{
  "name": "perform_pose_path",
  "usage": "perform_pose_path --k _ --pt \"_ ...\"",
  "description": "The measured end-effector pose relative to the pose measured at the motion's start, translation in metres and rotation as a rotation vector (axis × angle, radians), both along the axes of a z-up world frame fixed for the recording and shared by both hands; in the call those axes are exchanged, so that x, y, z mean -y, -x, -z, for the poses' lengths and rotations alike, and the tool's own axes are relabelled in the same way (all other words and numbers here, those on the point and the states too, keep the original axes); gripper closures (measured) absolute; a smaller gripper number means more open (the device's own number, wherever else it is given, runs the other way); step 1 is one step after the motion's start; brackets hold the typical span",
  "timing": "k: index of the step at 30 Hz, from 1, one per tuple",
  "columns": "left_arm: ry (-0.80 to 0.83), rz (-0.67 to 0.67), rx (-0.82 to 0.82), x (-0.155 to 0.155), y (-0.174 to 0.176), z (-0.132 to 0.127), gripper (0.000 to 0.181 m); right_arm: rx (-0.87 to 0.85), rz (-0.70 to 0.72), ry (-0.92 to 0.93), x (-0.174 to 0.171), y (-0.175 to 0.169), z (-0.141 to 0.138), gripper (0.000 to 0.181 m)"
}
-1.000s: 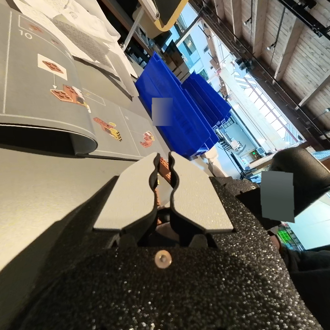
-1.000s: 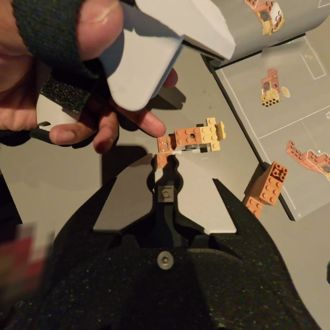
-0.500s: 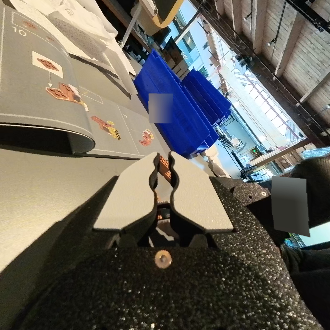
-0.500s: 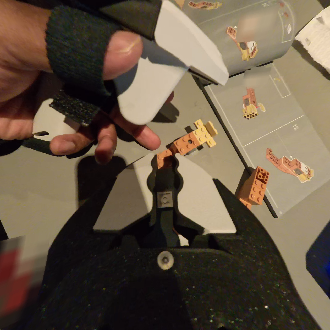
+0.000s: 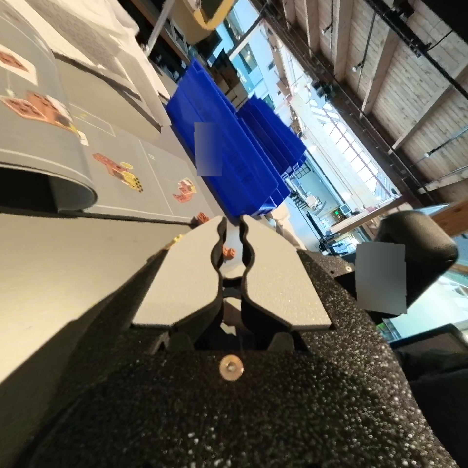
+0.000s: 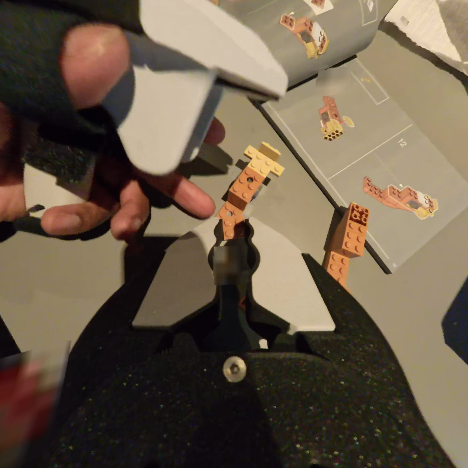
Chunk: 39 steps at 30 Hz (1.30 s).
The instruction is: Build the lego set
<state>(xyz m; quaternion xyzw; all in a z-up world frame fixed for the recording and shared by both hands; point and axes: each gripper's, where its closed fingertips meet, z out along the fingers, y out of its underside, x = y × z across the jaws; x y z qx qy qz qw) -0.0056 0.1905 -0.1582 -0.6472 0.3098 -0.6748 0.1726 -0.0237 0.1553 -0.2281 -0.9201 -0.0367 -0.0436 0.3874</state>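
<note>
My right gripper [image 6: 231, 224] is shut on the lower end of a small brown-and-tan lego assembly [image 6: 249, 184]. The assembly points up and away from the fingers, tan end farthest, above the grey table [image 6: 63, 278]. My left gripper [image 5: 233, 224] has its jaws nearly together with nothing seen between them. In the right wrist view it hangs at the upper left [image 6: 162, 106], held by a hand [image 6: 141, 202], just above and left of the assembly. Through the gap between the left fingers a bit of the orange assembly [image 5: 229, 253] shows. A separate stack of orange bricks [image 6: 352, 235] stands to the right.
The open instruction booklet [image 6: 379, 152] lies at the right of the table, one page curled up; it also shows in the left wrist view [image 5: 121, 141]. Blue bins [image 5: 228, 152] stand beyond it. White papers [image 6: 430, 33] lie at the far right corner. The left gripper's tips are roughly 8 centimetres from the right gripper's.
The right gripper has turned the assembly from lying crosswise to pointing away and has come closer to the left gripper. The left gripper has shifted slightly; its jaws stay the same.
</note>
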Motion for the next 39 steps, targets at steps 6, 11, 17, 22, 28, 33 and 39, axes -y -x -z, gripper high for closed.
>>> perform_pose_path --k 6,11,17,22,28,33,39 --pt "-0.243 -0.034 0.03 -0.032 -0.005 -0.012 0.173 -0.007 0.025 0.001 -0.002 -0.003 0.0 0.166" --pt "-0.351 0.133 0.033 -0.023 -0.028 -0.01 0.173 -0.014 0.028 0.012 -0.004 0.0 0.002 0.166" --pt "-0.236 0.27 0.053 0.001 -0.035 -0.007 0.181 -0.019 0.042 0.017 -0.003 -0.002 0.004 0.166" --pt "-0.18 0.167 0.056 -0.007 -0.028 -0.009 0.181 -0.016 0.047 0.018 -0.001 -0.004 0.004 0.166" --pt "-0.198 0.098 0.054 -0.007 -0.022 -0.009 0.181 -0.008 0.035 0.016 -0.001 -0.004 0.005 0.166" --pt "-0.19 0.116 0.037 -0.006 -0.024 -0.006 0.181 0.021 0.0 0.029 0.0 -0.006 0.005 0.166" --pt "-0.199 0.134 0.014 -0.004 -0.025 -0.002 0.181 -0.01 -0.032 0.026 0.001 -0.007 0.003 0.166"
